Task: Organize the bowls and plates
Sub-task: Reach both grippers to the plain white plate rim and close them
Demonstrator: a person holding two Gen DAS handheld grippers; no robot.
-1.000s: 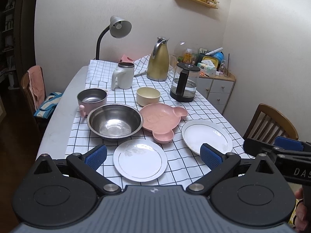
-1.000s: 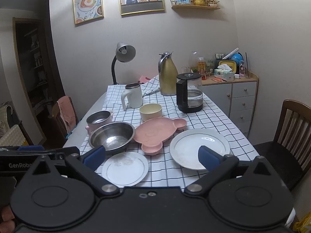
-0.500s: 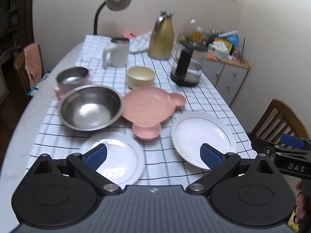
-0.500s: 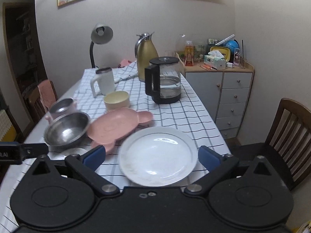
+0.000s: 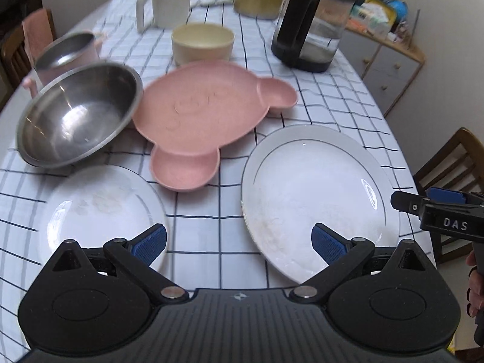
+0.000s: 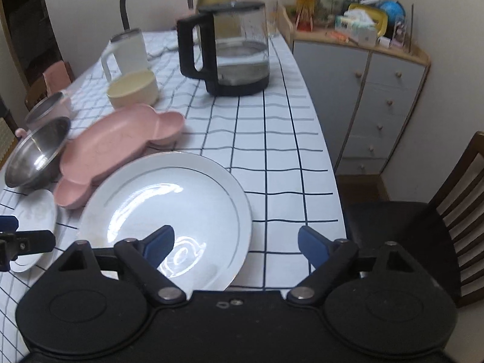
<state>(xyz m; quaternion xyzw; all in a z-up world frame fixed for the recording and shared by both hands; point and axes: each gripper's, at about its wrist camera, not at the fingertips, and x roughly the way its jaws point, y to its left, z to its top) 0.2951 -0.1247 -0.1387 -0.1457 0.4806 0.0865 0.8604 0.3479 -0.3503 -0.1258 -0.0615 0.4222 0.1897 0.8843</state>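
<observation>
Just ahead of the right gripper (image 6: pixel 236 242), slightly to its left, lies the large white plate (image 6: pixel 169 199); both grippers gape wide and empty, the left gripper (image 5: pixel 239 243) sitting farther off.

On the table (image 5: pixel 357 90), the small plate (image 5: pixel 99 208) lies at near left and the large plate (image 5: pixel 314 193) at near right, apart. Behind and between them sits the divided plate (image 5: pixel 205 112), with the metal bowl (image 5: pixel 75 118) at its left. The cup-shaped bowl (image 5: pixel 202 44) stands behind the divided plate; the kettle (image 5: pixel 311 27) stands to its right.
</observation>
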